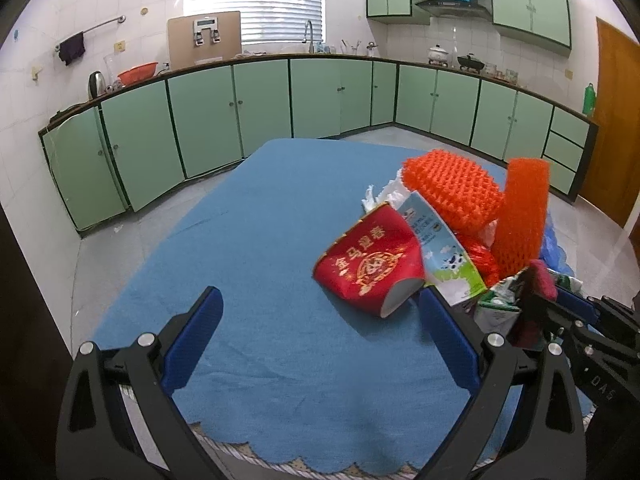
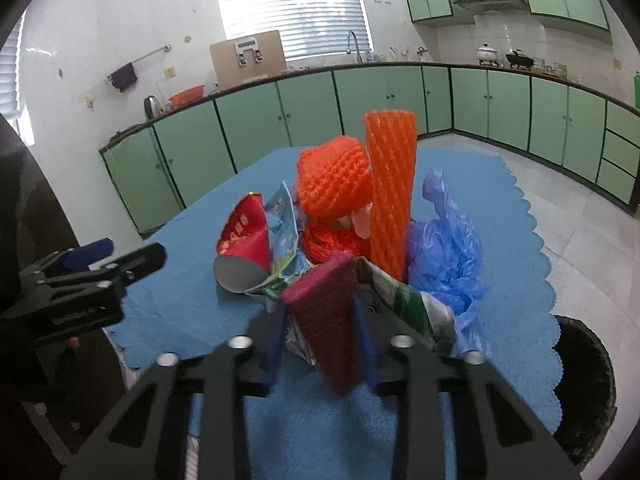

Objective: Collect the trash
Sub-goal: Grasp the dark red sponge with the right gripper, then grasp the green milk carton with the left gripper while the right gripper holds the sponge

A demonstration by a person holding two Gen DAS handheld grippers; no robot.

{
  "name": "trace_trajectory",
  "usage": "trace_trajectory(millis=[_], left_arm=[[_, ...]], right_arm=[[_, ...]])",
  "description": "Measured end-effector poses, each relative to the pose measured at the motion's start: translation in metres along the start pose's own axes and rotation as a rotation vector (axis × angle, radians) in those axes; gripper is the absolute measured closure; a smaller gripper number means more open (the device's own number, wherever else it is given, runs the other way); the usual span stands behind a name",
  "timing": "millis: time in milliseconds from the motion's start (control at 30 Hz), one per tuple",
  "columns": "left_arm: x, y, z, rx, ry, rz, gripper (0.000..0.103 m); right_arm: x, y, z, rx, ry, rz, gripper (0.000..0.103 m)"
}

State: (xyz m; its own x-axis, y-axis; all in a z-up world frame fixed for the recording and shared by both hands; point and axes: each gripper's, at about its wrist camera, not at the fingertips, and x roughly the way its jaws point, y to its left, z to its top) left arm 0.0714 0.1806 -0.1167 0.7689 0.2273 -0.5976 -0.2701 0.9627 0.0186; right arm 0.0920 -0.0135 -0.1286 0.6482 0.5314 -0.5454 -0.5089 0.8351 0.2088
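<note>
A heap of trash lies on the blue cloth [image 1: 256, 216]: a red paper cup [image 1: 368, 264] on its side, a flattened milk carton [image 1: 444, 248], two orange foam nets [image 2: 332, 176] [image 2: 390, 188], a blue plastic bag [image 2: 444, 248] and a crushed green carton [image 2: 404, 296]. My right gripper [image 2: 320, 304] is shut on a magenta scouring pad [image 2: 328, 312] at the near edge of the heap. The pad stands upright between the blue pads. My left gripper [image 1: 320, 294] stands open just left of the heap. Its right finger [image 1: 444, 336] is beside the cup's mouth, and nothing is between the fingers.
A black bin [image 2: 588, 380] stands on the floor off the cloth's scalloped right edge. Green cabinets [image 1: 208, 120] run around the room behind the table. The cloth to the left of the heap is bare.
</note>
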Motion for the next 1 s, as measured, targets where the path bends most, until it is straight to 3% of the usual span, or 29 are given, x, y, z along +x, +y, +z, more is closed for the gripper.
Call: trace_trajectory(millis=[167,467,833,1000], left_arm=[[0.0,-0.016,0.001,0.016,0.004,-0.023,0.007],[-0.006,-0.041,0.001,0.045,-0.004,-0.08,0.007],[0.008,-0.085,-0.016,0.097,0.029,-0.202,0.007],[0.023,-0.098,-0.023,0.122,0.054,-0.214,0.007]], right_arm=[[-0.014,-0.004,0.002,0.007,-0.016,0.034,0.085],[-0.057,-0.019,0.007,0.033,-0.084,0.031,0.086],[-0.094,-0.051,-0.005,0.098,-0.123,-0.055,0.087],[-0.093,-0.065,-0.014,0.124,-0.107,-0.085,0.088]])
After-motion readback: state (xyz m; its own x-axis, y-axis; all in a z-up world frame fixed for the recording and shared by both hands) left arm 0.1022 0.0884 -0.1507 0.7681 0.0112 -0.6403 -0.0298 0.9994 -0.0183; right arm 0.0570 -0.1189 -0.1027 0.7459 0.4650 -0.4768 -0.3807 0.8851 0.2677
